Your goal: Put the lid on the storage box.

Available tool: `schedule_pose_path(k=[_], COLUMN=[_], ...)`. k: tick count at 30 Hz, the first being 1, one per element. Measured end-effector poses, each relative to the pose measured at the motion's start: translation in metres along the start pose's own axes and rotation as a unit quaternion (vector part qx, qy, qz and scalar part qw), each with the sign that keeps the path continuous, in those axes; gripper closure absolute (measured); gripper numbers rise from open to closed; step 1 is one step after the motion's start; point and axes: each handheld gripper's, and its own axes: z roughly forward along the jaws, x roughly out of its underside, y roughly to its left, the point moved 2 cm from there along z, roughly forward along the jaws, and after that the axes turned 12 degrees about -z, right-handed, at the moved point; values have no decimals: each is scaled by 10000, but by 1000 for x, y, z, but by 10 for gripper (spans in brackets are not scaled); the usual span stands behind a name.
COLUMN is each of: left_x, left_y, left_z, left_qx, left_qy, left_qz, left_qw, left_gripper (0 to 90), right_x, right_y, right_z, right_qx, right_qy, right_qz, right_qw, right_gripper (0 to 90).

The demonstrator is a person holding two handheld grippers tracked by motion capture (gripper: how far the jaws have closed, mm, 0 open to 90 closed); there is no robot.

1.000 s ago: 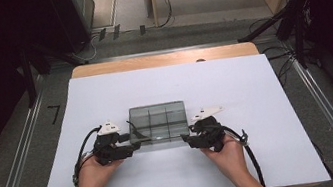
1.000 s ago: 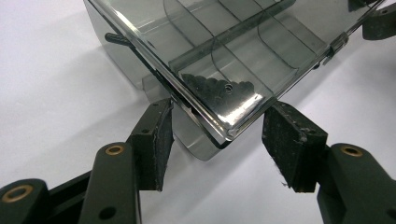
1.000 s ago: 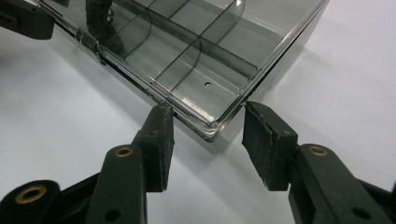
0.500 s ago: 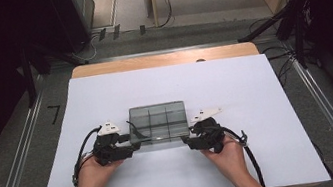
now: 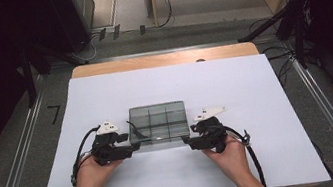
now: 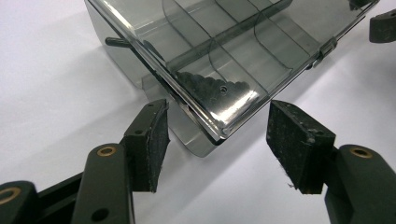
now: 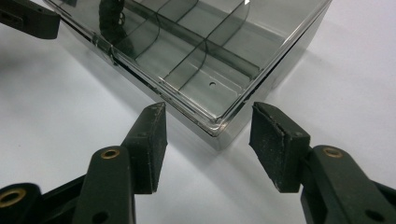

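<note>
Flanking the near corners of a smoky clear compartment box (image 5: 158, 123), both grippers are seen with jaws apart and nothing pressed. On the left gripper (image 6: 219, 140), the jaws have just been opening; the box's near left corner sits between the pads (image 6: 154, 140) without being touched. The right gripper (image 7: 208, 140) shows the same: jaws just opened, the near right corner framed between them, pads clear of the plastic. A release of the box is judged to be in hand, so it can be taken as set down. It lies flat, lid closed, on the white sheet (image 5: 255, 89) covering the table, near the person's edge. Contents cannot be made out through the tinted lid; the far side is cut off in both gripper views.
</note>
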Motion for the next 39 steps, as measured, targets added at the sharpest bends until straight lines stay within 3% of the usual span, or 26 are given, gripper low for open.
schedule_pose_path(k=[16,25,39], left_x=[-10,-16,-16], left_y=[-3,11,33], left_z=[-16,-25,-27], left_qx=[-66,-202,-375], left_qy=[-85,-181,-232], left_qz=[-5,-159,-309], left_qw=[9999,9995,9985], left_gripper=[383,382,372], right_x=[1,6,15], right_y=[-13,-34,-58], right_z=[-20,-32,-39], right_qx=[44,164,424], right_qy=[-280,-432,-449], right_qz=[-44,70,294], right_qw=[9996,9989,9977], right_gripper=[438,399,335])
